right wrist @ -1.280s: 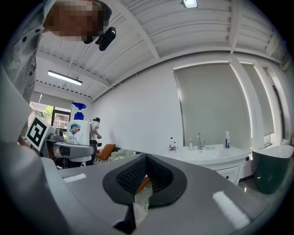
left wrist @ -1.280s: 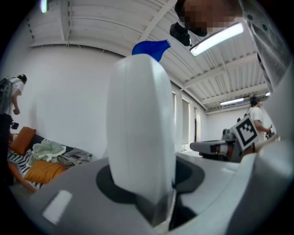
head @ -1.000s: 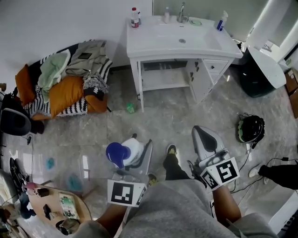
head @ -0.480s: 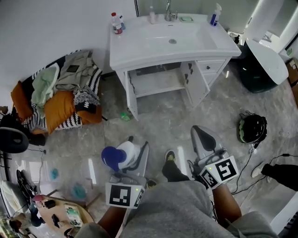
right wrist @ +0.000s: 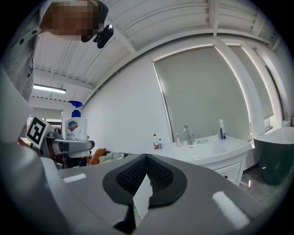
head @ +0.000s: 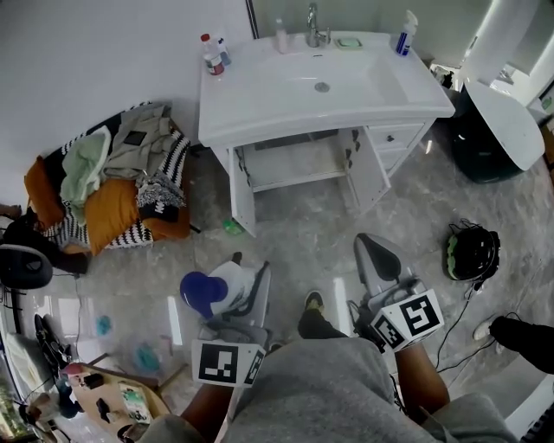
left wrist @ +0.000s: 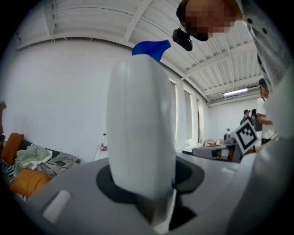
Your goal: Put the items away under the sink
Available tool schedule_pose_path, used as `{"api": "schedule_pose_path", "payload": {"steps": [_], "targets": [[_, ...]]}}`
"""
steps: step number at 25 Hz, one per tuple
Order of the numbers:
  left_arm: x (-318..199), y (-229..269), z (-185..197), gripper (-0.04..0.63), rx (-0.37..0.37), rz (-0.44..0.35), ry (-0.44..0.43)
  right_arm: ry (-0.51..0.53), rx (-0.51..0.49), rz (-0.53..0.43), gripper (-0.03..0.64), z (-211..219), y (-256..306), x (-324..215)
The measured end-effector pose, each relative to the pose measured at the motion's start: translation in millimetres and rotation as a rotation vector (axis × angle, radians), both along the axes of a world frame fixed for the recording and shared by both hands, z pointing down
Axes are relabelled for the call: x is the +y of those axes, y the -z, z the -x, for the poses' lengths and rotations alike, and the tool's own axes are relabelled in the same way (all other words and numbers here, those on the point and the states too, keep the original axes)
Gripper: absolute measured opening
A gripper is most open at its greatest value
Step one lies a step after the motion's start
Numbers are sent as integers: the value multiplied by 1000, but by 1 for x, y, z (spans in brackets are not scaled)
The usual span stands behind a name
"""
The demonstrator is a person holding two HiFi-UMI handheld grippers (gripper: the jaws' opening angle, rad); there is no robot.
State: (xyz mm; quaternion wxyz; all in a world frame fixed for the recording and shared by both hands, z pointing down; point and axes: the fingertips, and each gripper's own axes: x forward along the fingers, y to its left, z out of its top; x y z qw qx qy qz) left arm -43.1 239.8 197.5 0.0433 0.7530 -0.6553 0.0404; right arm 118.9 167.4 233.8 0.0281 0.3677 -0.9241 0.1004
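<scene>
A white pump bottle [head: 227, 288] with a blue pump head is gripped upright by my left gripper [head: 247, 279], low left of centre in the head view. It fills the left gripper view as a white column [left wrist: 140, 128] between the jaws. My right gripper [head: 374, 247] is level with it on the right, jaws together and nothing held; in its own view [right wrist: 144, 181] the grey jaws meet. The white sink vanity [head: 260, 95] stands ahead, its cupboard [head: 294, 164] open with a bare shelf and the door [head: 368, 169] swung out.
On the sink top are a red-capped bottle [head: 210, 54], a faucet [head: 313, 24], a soap dish [head: 350, 41] and a spray bottle [head: 403, 33]. A small green thing [head: 232, 227] lies by the vanity's left leg. Clothes pile [head: 112, 182] left, helmet [head: 472, 251] and cables right.
The vanity has come closer and shifted left in the head view as the person walks toward it. Both grippers travel along, and the bottle stays in the left jaws.
</scene>
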Motion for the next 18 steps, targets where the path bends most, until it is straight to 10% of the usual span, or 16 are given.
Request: {"api": "schedule_pose_path", "payload": {"steps": [18], "targets": [[-32,6,-14,184,-13,3,43,26,-56,12,-2,-17,-5,-39]]}}
